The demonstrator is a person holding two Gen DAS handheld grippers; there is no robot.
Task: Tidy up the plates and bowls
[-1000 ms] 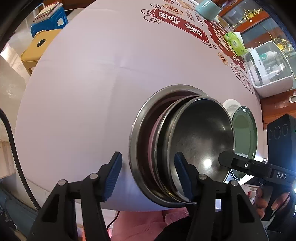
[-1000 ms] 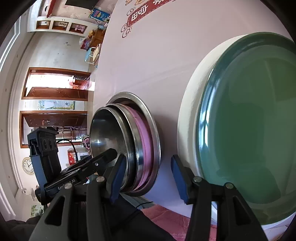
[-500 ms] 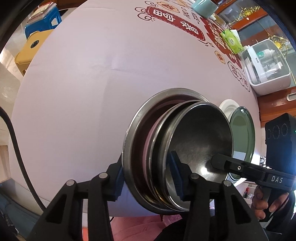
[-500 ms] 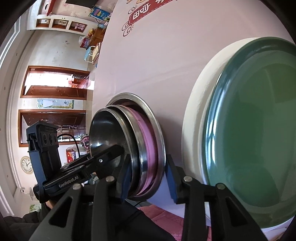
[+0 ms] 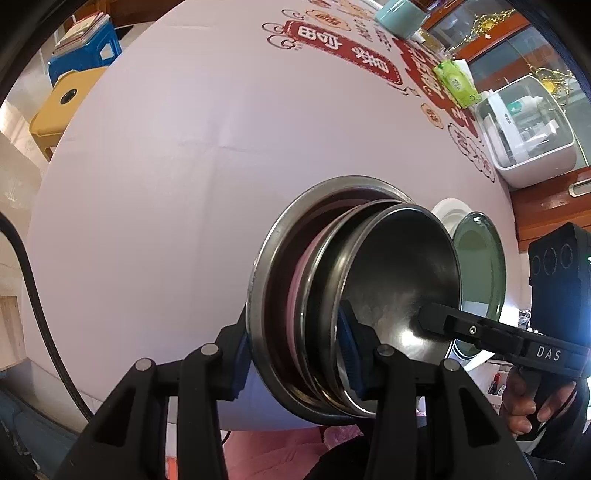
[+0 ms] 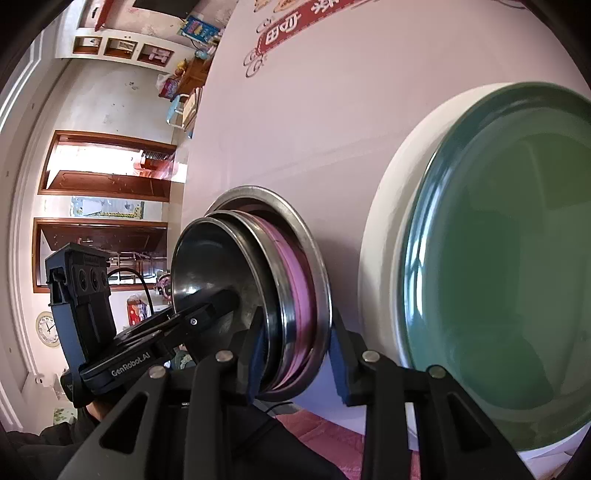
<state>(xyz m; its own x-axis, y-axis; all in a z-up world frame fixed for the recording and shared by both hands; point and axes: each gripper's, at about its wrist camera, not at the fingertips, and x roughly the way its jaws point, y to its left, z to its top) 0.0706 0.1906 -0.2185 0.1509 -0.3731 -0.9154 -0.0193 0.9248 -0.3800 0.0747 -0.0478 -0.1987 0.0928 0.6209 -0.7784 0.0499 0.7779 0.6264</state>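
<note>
Bowls and plates sit on a round table (image 5: 177, 177) covered with a pale lilac cloth that bears red printed characters across its far side; the table fills most of both wrist views. Next in size is the green plate (image 6: 509, 266), which lies on a white plate (image 6: 380, 229) whose rim shows around it; the pair rests on the cloth just beside the metal stack, on its right as the person stands. The stack (image 5: 332, 295) sits near the table's near edge: a wide steel dish (image 5: 273, 266) at the bottom, a pink bowl (image 6: 295, 280) nested in it with only its rim showing, and two steel bowls above, the top steel bowl (image 5: 399, 273) dark and shiny inside.

The left gripper (image 5: 291, 350) straddles the near left rim of the stack, one blue pad outside the wide dish and the other inside the top bowl, clenched on the nested rims. The right gripper (image 6: 295, 354) does the same on the stack's right side, one pad inside the top bowl and the other outside the dish, pressed close against the rims. Each gripper shows in the other's view, one finger lying inside the top bowl.

Farther off stand a white lidded container (image 5: 528, 133), a green tissue pack (image 5: 456, 83) and a small pale teal cup (image 5: 400, 16)
</note>
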